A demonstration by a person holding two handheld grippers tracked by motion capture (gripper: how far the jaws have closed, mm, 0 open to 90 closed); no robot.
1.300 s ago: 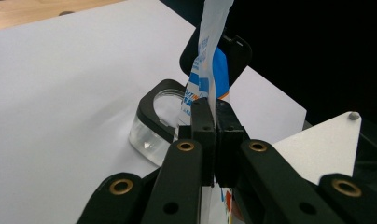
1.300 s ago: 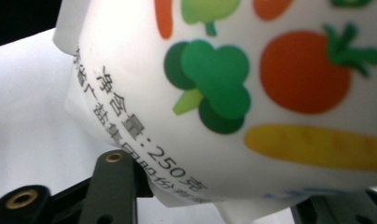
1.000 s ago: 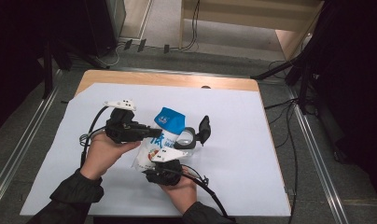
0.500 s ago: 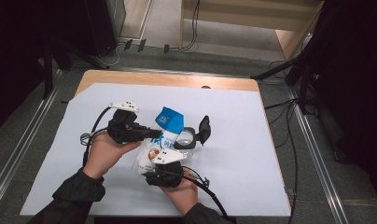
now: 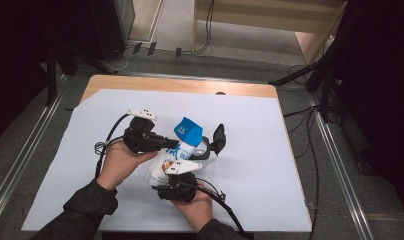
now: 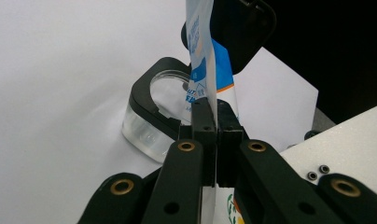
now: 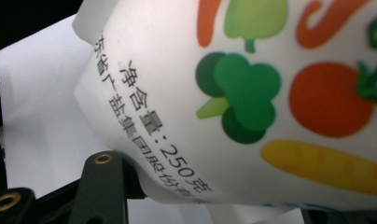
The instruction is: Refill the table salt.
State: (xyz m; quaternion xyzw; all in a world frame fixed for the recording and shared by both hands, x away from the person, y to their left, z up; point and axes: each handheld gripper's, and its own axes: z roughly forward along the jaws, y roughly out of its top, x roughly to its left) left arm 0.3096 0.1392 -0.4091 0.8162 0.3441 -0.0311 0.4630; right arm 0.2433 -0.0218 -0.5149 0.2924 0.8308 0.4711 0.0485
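Bag (image 5: 177, 150): left tongs (image 6: 210, 122) clamp its edge, right tongs (image 5: 182, 172) grip its base; jar (image 6: 154, 112) beyond, unfilled yet.

The white plastic pouch printed with blue panels and vegetables (image 5: 176, 152) is standing as the landmark. Just beyond it, a clear container with a black flip lid (image 5: 210, 145) is blocking the way. Left, right and farther beyond the pouch, the white-covered table (image 5: 270, 165) is lying open for a pass.
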